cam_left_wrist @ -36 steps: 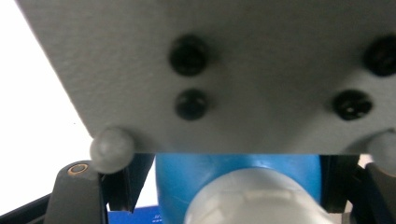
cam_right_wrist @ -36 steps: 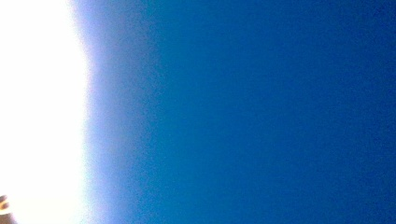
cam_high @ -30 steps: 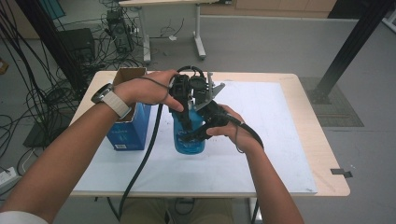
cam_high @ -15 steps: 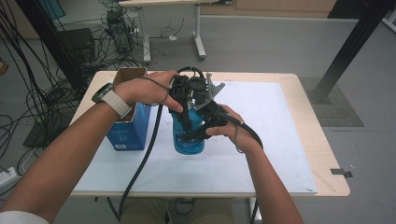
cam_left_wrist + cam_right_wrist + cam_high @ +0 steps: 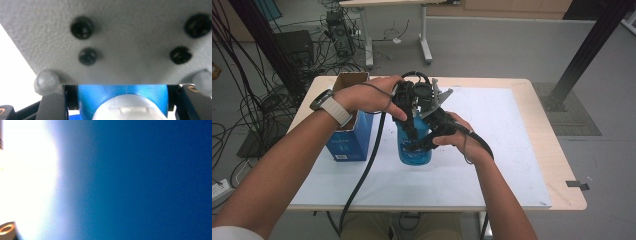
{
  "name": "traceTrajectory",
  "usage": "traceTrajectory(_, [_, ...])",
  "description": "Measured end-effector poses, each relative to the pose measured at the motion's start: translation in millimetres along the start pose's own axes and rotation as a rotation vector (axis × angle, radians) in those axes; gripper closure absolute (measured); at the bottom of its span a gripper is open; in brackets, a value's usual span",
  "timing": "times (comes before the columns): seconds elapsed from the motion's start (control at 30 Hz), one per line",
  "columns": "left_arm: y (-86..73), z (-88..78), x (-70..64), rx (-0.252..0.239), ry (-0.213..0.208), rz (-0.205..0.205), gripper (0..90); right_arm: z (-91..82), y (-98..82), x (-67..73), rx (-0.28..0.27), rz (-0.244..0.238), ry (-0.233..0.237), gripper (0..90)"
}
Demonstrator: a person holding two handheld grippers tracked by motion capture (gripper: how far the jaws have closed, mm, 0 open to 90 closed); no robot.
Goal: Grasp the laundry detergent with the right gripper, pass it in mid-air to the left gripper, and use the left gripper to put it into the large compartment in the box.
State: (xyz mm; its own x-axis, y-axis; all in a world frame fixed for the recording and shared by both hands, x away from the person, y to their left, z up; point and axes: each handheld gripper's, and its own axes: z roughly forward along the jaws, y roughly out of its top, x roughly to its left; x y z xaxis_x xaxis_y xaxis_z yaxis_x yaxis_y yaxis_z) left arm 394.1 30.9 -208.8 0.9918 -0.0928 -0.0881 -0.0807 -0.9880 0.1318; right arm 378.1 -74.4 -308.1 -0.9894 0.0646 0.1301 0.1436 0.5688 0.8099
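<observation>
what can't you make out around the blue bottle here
- Blue bottle top, high view: covered by both hands and hand-held grippers.
- Bottle cap, left gripper view: cut off by the bottom edge, grey plate above it.
- Right gripper view: blurred blue, too close to read.
- Blue box print: too small.

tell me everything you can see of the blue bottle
The blue bottle is see-through blue, plastic by its look, with a pale ribbed cap. It stands upright on the white mat, right of the blue box. The right gripper is shut on its body from the side; the left gripper, coming from above, is shut on its top.
</observation>
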Motion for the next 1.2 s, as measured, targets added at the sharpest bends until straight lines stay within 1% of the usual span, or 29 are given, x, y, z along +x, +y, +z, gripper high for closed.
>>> traceTrajectory(0.03, [0.0, 0.0, -0.4, 0.000, 0.001, 0.000, 38.0, -0.1, -0.1, -0.8, 0.005, -0.010, -0.013, 43.7])
traceTrajectory(0.07, [-0.1, 0.2, -0.5, 0.001, 0.000, -0.001, 38.0, -0.2, 0.0, -0.3, 0.007, -0.008, -0.013, 43.7])
traceTrajectory(0.1, [-0.2, 0.3, -0.6, 0.000, 0.001, -0.002, 38.0, -0.3, 0.4, 1.2, 0.004, 0.011, 0.004, 43.7])
traceTrajectory(0.17, [-0.4, 0.2, -0.7, -0.001, 0.002, 0.000, 38.0, -0.3, 0.3, 1.5, 0.003, 0.011, 0.000, 43.7])
traceTrajectory(0.2, [-0.5, 0.1, -0.6, -0.002, 0.002, -0.001, 37.9, 0.0, -0.1, -0.2, 0.005, -0.013, -0.013, 43.7])
traceTrajectory(0.27, [-0.5, -0.4, -0.9, -0.003, 0.003, 0.006, 38.0, 0.0, -0.4, -1.1, -0.001, -0.025, -0.015, 43.7])
traceTrajectory(0.3, [-0.7, -0.4, -0.9, -0.003, 0.002, 0.007, 38.0, -0.9, 0.3, 1.9, 0.000, 0.009, 0.000, 43.7])
traceTrajectory(0.33, [-0.8, -0.6, -1.0, 0.000, 0.002, 0.007, 38.0, -1.0, 0.2, 1.9, -0.001, 0.009, -0.001, 43.7])
traceTrajectory(0.37, [-0.9, -0.6, -1.0, -0.003, 0.000, 0.006, 38.0, -1.0, -0.1, 0.8, 0.004, -0.006, -0.014, 43.7])
traceTrajectory(0.4, [-0.9, -0.7, -1.2, -0.003, 0.001, 0.006, 38.0, -1.4, -0.2, 0.7, 0.006, -0.007, -0.013, 43.7])
traceTrajectory(0.47, [-0.9, -1.0, -1.1, -0.003, 0.000, 0.005, 38.0, -1.1, -0.7, -0.5, -0.004, -0.025, -0.015, 43.7])
traceTrajectory(0.5, [-0.9, -1.1, -1.3, -0.004, 0.002, 0.007, 38.0, -1.1, -0.8, -0.7, -0.005, -0.027, -0.012, 43.7])
traceTrajectory(0.53, [-1.1, -1.2, -1.5, -0.004, 0.002, 0.008, 38.0, -1.7, -0.2, 0.9, 0.000, -0.014, -0.015, 43.7])
traceTrajectory(0.6, [-1.4, -1.4, -1.7, -0.002, 0.001, 0.009, 38.0, -1.9, -0.2, 1.5, 0.002, -0.007, -0.012, 43.7])
traceTrajectory(0.63, [-1.7, -1.4, -2.1, -0.005, 0.001, 0.007, 38.0, -2.0, -0.1, 1.6, 0.003, -0.009, -0.015, 43.7])
traceTrajectory(0.67, [-1.7, -1.8, -2.2, -0.004, -0.002, 0.006, 38.0, -1.4, -0.4, 0.6, -0.004, -0.025, -0.015, 43.7])
traceTrajectory(0.7, [-2.0, -2.1, -2.3, -0.006, -0.001, 0.007, 38.0, -1.3, -0.3, 0.3, -0.007, -0.029, -0.011, 43.7])
traceTrajectory(0.73, [-2.3, -2.0, -2.5, -0.007, -0.001, 0.007, 38.0, -2.2, 0.6, 3.3, -0.005, 0.003, -0.002, 43.7])
traceTrajectory(0.77, [-2.2, -2.2, -2.5, -0.003, 0.000, 0.008, 38.0, -1.9, 0.2, 1.6, -0.004, -0.021, -0.013, 43.8])
traceTrajectory(0.8, [-2.3, -2.3, -2.9, -0.005, 0.002, 0.008, 38.0, -2.2, 0.7, 2.5, 0.000, -0.009, -0.010, 43.7])
traceTrajectory(0.83, [-2.3, -2.5, -2.9, -0.002, 0.003, 0.012, 37.9, -2.0, 0.8, 3.3, -0.007, -0.003, 0.000, 43.7])
traceTrajectory(0.87, [-2.5, -2.4, -2.9, -0.003, 0.002, 0.011, 38.0, -1.6, 0.3, 0.9, -0.007, -0.035, -0.014, 43.7])
traceTrajectory(0.9, [-2.6, -2.5, -3.2, -0.006, 0.003, 0.006, 38.0, -2.2, 1.0, 3.3, -0.005, -0.006, 0.001, 43.7])
traceTrajectory(0.93, [-2.9, -2.6, -3.3, -0.010, 0.002, 0.007, 38.0, -2.6, 0.8, 1.9, -0.001, -0.022, -0.012, 43.7])
traceTrajectory(1.03, [-2.8, -3.2, -3.3, -0.008, -0.002, 0.007, 38.0, -1.9, 0.8, 1.7, -0.008, -0.035, -0.015, 43.7])
traceTrajectory(1.17, [-3.9, -3.5, -2.9, -0.010, -0.001, 0.004, 38.0, -2.2, 1.3, 1.8, -0.009, -0.030, -0.012, 43.8])
traceTrajectory(1.2, [-4.1, -3.3, -2.8, -0.008, -0.003, 0.003, 38.0, -2.6, 1.7, 3.6, -0.010, -0.007, 0.004, 43.7])
